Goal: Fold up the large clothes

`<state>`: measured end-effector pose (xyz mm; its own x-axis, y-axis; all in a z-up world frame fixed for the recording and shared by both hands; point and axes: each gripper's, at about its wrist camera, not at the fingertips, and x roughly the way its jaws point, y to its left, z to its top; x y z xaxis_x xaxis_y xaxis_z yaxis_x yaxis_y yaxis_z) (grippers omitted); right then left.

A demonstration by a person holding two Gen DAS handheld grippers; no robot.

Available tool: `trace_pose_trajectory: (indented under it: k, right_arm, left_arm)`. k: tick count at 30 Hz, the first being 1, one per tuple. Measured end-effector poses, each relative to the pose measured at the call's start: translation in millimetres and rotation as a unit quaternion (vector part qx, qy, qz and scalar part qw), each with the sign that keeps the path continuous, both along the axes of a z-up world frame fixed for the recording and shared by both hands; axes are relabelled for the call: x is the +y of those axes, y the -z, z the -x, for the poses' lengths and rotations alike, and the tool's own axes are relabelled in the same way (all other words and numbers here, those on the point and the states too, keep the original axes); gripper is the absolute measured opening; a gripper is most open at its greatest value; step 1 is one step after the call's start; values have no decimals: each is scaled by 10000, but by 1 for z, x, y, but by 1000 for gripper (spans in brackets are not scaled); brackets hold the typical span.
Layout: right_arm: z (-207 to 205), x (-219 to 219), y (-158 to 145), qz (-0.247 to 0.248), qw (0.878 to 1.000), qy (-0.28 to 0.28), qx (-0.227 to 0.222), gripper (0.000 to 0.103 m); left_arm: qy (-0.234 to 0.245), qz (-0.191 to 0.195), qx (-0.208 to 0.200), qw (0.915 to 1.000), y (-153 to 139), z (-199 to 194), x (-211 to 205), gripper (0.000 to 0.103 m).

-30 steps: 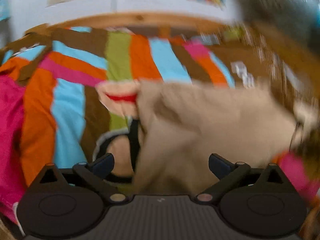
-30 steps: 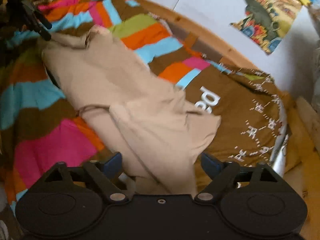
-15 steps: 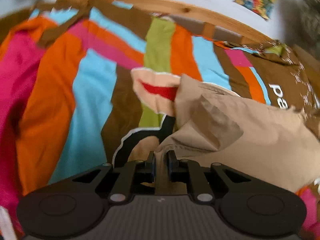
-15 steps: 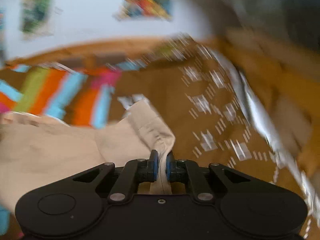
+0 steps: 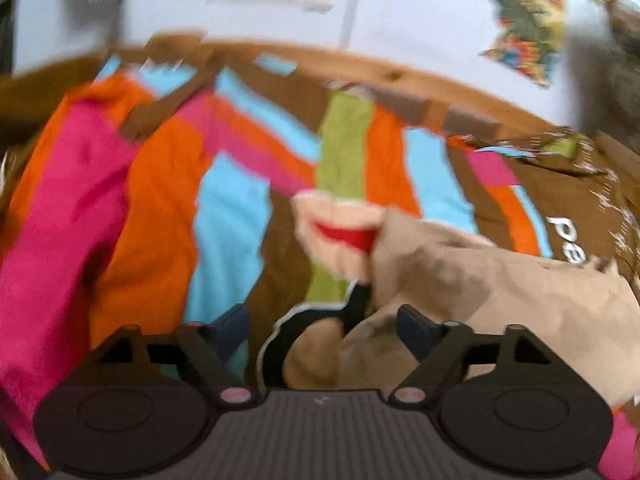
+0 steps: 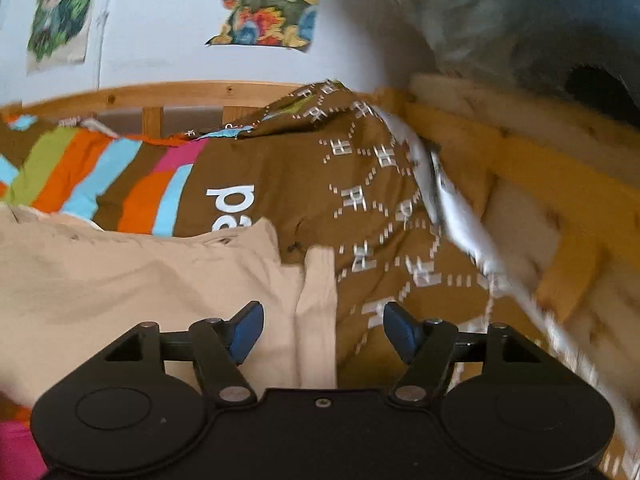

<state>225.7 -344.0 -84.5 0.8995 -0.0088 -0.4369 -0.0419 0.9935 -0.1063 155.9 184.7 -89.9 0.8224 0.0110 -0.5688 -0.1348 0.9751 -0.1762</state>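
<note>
- Both of my grippers have just let go. The left gripper (image 5: pixel 322 326) has its jaws spread wide, with nothing between them, and the right gripper (image 6: pixel 323 330) is the same: jaws apart, cloth lying loose beneath them.
- Half a second ago each pair of jaws was pressed together on a fold of the beige garment (image 6: pixel 132 280). Now that pinch is gone on both sides, so I read this as a fold or a lay-down just finished.
- The garment lies on the striped bedcover (image 5: pixel 224 216) of the bed, spread from under the left gripper towards the right one. In the right wrist view a narrow strip of it, perhaps a sleeve or hem (image 6: pixel 318 312), lies between the open jaws.
- In the left wrist view the garment's near end (image 5: pixel 460 288) sits just beside the right-hand finger (image 5: pixel 412 326), bunched rather than flat. A printed patch with a red shape (image 5: pixel 340 236) on the cover shows next to it.
- Compared with a second ago, when the jaws were also open, the cloth looks more stretched out across the bed and less heaped.
- The left view is blurred, so that hand is moving. I cannot tell which way.
- My judgement: the piece is laid out but not yet folded. The next grasp probably needs an edge or corner.
</note>
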Motion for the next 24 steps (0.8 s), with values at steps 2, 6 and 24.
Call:
trace_pose_trajectory:
  k: [2,6,24]
  right_arm:
    - [8,-8,8,-455,9987,115,191,69]
    - [20,-17,27,-1393,9886,197,545,65]
    - [17,-8,8,-841,9947,474,341,10]
  left_arm:
    - [213,-132,48,9997,0,-1,-7,85]
    - [561,-348,155,9977,10,-8,-19,86]
    - [-553,-296,646,9959,26,-35,3,62]
